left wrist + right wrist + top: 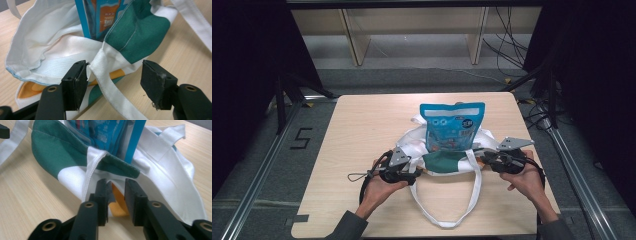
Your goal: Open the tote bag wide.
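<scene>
The tote [447,162] on the worktop [362,130] is limp cloth, light despite the pouch [452,127] inside — best taken at its hemmed rim, where both claws — left [414,172], right [484,161] — hang spread, holding nothing.

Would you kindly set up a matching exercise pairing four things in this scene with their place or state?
1. blue snack pouch
2. tote bag
3. left gripper
4. right gripper

A. jaws wide apart, a white strap between them
B. lying on the table, mouth open
C. standing in the bag's mouth
D. jaws narrowly apart at the bag's edge

Pairs: 1-C, 2-B, 3-A, 4-D
</scene>
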The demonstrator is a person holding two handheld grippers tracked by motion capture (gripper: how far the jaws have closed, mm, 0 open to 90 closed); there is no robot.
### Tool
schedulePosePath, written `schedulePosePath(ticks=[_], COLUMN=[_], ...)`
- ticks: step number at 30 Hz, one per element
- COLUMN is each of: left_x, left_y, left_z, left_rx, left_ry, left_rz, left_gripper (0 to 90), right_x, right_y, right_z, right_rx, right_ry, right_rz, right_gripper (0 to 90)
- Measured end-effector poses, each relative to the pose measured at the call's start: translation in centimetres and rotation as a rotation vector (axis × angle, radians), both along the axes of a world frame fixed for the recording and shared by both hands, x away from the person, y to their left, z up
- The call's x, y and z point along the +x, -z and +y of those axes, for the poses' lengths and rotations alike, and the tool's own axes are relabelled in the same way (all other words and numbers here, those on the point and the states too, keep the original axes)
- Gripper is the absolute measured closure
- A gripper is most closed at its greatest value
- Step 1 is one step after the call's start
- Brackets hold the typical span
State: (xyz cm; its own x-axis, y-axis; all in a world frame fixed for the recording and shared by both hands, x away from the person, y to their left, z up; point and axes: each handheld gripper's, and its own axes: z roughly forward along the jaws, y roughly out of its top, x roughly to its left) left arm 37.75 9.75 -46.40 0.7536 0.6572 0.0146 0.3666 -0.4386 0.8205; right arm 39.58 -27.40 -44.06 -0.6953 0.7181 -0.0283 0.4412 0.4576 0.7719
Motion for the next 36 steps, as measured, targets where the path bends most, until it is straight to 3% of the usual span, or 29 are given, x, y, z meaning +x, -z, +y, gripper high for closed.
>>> schedulePosePath(ticks=[1,2,3,4,6,7,8,9,10,11,14,16,17,18,22,24,25,28,29,30,33,34,35,36], left_x=[-0.2,-0.4,-0.7,-0.8,-1.2,-1.4,-1.5,-1.7,-1.9,-1.9,-2.5,-2.6,-2.8,-2.8,-3.3,-3.5,-3.7,-4.0,-4.0,-4.2,-4.4,-4.6,-4.8,-4.8], left_y=[-0.1,-0.3,-0.4,-0.5,-0.6,-0.7,-0.7,-0.8,-0.6,-0.6,-0.4,-0.4,-0.3,-0.3,0.1,0.2,0.4,0.6,0.6,0.7,1.0,1.1,1.2,1.2], left_z=[0.1,0.3,0.3,0.6,0.8,1.2,1.4,1.7,1.8,2.1,2.7,3.1,3.2,3.3,4.0,4.4,4.4,4.9,5.3,5.2,5.6,5.6,5.7,5.8], left_rx=[-0.014,-0.004,-0.016,-0.007,-0.039,-0.013,-0.022,-0.014,-0.036,-0.03,-0.049,-0.032,-0.046,-0.046,-0.043,-0.028,-0.05,-0.051,-0.028,-0.051,-0.037,-0.048,-0.051,-0.042], left_ry=[0.001,0.008,0.007,0.016,-0.004,0.007,0.002,0.004,-0.011,-0.007,-0.034,-0.027,-0.032,-0.035,-0.049,-0.042,-0.061,-0.074,-0.057,-0.079,-0.067,-0.082,-0.084,-0.077], left_rz=[-0.001,-0.014,-0.015,-0.019,-0.018,-0.016,-0.021,-0.024,-0.012,-0.029,-0.011,-0.018,-0.005,-0.021,-0.004,-0.007,0.0,0.004,0.004,0.008,-0.005,0.008,0.01,0.007], left_gripper=[36.1,35.7,35.0,34.7,34.5,34.2,33.9,33.6,33.4,33.2,32.9,32.9,32.9,32.9,32.7,32.5,32.5,32.0,32.0,31.5,31.3,31.2,31.1,31.1], right_x=[-0.3,-0.4,-0.8,-0.8,-0.9,-1.2,-1.1,-1.2,-1.3,-1.5,-1.9,-1.9,-2.0,-2.3,-2.4,-2.6,-2.4,-2.6,-2.6,-2.8,-2.9,-2.9,-3.1,-3.2], right_y=[-0.1,-0.3,-0.4,-0.5,-0.5,-0.6,-0.5,-0.5,-0.5,-0.4,-0.3,-0.3,-0.3,-0.1,0.0,0.1,0.3,0.5,0.6,0.8,0.8,0.9,0.9,1.0], right_z=[0.0,-0.2,-0.2,-0.5,-0.5,-0.5,-0.7,-0.7,-0.7,-0.7,-0.6,-0.7,-0.6,-0.5,-0.3,-0.2,-0.3,-0.1,-0.1,0.0,0.0,0.0,0.1,0.1], right_rx=[0.013,0.011,0.019,0.015,0.021,0.026,0.018,0.014,0.014,0.015,0.018,0.008,0.004,0.011,-0.005,0.004,-0.003,0.004,-0.008,0.004,0.001,0.0,0.004,0.003], right_ry=[0.021,0.03,0.042,0.036,0.04,0.05,0.04,0.037,0.032,0.041,0.042,0.03,0.029,0.034,0.022,0.031,0.021,0.033,0.015,0.03,0.014,0.005,0.004,0.005], right_rz=[0.025,0.014,0.031,0.013,0.002,0.027,0.005,0.003,0.001,0.003,0.01,-0.001,0.005,0.013,-0.008,0.01,-0.013,0.001,0.016,0.013,0.005,-0.01,0.005,-0.015], right_gripper=[66.7,65.0,63.8,61.7,59.3,58.0,57.2,56.4,55.6,55.2,54.0,54.0,54.0,53.7,51.9,50.8,50.4,49.7,48.9,48.6,47.7,47.2,46.5,45.9])
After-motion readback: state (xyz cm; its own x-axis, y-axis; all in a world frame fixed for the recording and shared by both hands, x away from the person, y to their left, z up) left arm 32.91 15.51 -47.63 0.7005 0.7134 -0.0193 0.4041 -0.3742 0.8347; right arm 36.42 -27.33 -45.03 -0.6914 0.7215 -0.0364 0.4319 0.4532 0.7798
